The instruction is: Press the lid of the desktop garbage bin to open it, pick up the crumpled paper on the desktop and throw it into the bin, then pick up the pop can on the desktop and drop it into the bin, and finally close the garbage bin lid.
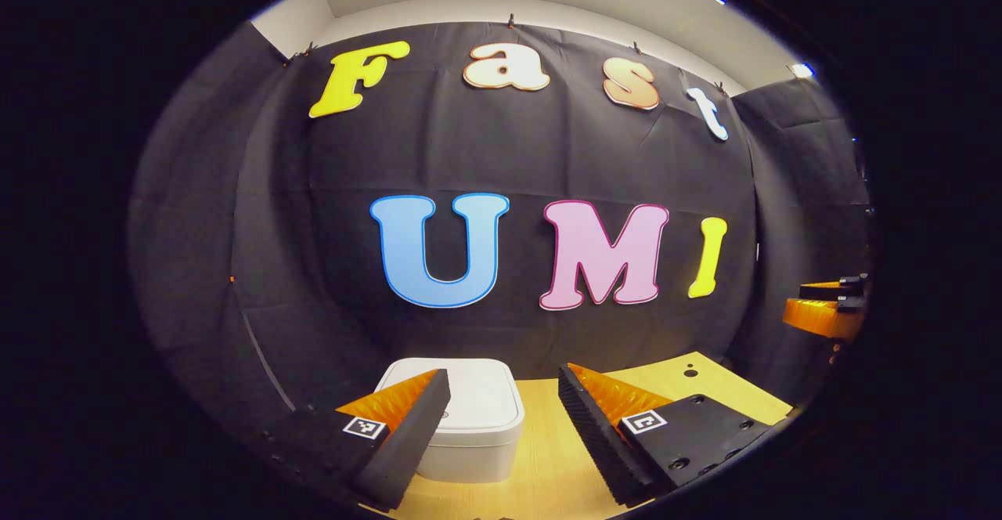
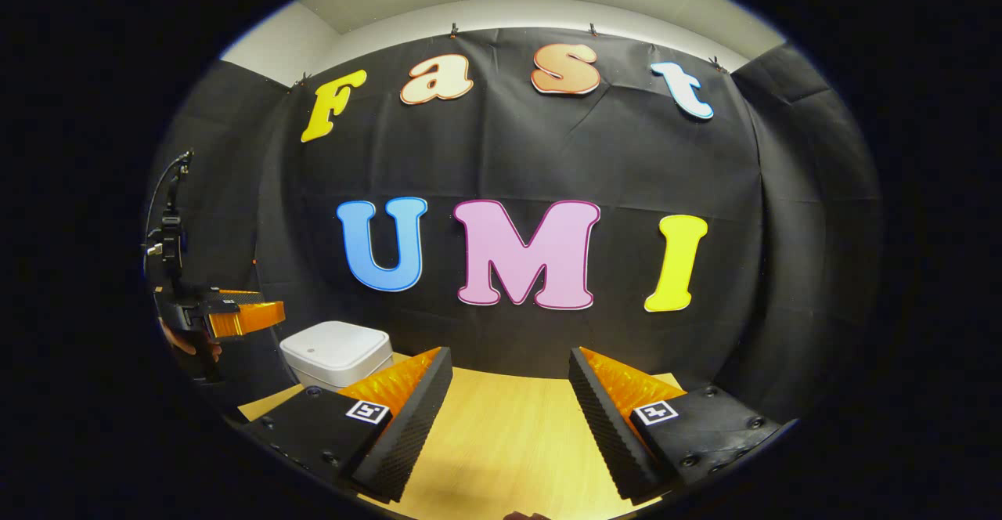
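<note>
Booth: black cloth wall behind a pale wood table (image 1: 548,457), with white wall and ceiling above the cloth.
Left gripper view, bin: the white bin (image 1: 470,418) stands on the table straight ahead, partly behind this tool's left finger, lid down flat.
Left gripper view, tool: the left tool (image 1: 505,418) is spread wide with nothing between its fingers; it looks to hover short of the bin, touching nothing.
Left gripper view, other tool: the right tool (image 1: 830,305) shows at the far right edge, well apart from the bin.
Right gripper view, bin: the bin (image 2: 337,354) sits far left on the table (image 2: 509,434), lid closed.
Right gripper view, tool: the right tool (image 2: 509,406) gapes wide, empty, over bare wood.
Right gripper view, other tool: the left tool (image 2: 235,316), held in a hand, is up near the bin.
Progress: nothing done yet by my reading; the lid still needs pressing, then paper, can and closing remain.
</note>
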The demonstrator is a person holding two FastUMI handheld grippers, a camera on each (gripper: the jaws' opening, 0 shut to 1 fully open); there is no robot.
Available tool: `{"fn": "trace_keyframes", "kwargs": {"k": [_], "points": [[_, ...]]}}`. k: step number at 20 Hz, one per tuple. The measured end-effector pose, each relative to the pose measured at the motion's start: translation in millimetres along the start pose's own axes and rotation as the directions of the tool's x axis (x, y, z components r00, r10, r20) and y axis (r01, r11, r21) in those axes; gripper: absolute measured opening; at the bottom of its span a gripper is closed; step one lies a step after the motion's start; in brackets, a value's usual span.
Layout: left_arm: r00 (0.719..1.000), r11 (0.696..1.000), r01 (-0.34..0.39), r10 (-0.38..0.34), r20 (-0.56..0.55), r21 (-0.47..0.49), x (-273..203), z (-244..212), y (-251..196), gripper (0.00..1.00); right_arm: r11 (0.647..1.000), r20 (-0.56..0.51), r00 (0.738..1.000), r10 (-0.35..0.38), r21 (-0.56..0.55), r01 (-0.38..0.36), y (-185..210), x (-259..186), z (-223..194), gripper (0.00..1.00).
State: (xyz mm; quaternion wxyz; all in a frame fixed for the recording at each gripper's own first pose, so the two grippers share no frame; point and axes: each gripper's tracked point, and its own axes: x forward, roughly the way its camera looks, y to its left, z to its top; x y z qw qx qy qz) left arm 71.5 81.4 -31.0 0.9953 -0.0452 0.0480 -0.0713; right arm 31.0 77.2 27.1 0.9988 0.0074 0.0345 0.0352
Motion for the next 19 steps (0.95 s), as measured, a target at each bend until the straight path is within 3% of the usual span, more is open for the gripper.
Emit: {"fn": "trace_keyframes", "kwargs": {"k": [3, 7, 11, 19], "points": [[0.999, 0.999, 0.031, -0.031, 0.01, -0.015, -27, 1, -20, 0.94, 1.0, 0.017, 1.0, -0.007, -0.026, 0.008, 13, -18, 4, 0.96], [0.999, 1.0, 0.02, -0.02, 0.043, -0.002, -56, 8, -38, 0.94, 1.0, 0.023, 1.0, 0.008, -0.02, -0.007, 21, -32, 10, 0.97], [0.993, 1.0, 0.013, -0.013, 0.117, 0.007, -74, 26, -65, 0.94, 1.0, 0.046, 0.999, -0.002, 0.003, 0.002, 11, -37, 15, 0.96], [0.996, 1.0, 0.001, 0.002, 0.091, -0.027, -86, 21, -117, 0.94, 0.999, 0.024, 0.999, 0.028, -0.038, -0.027, -14, -56, 1, 0.96]]}}
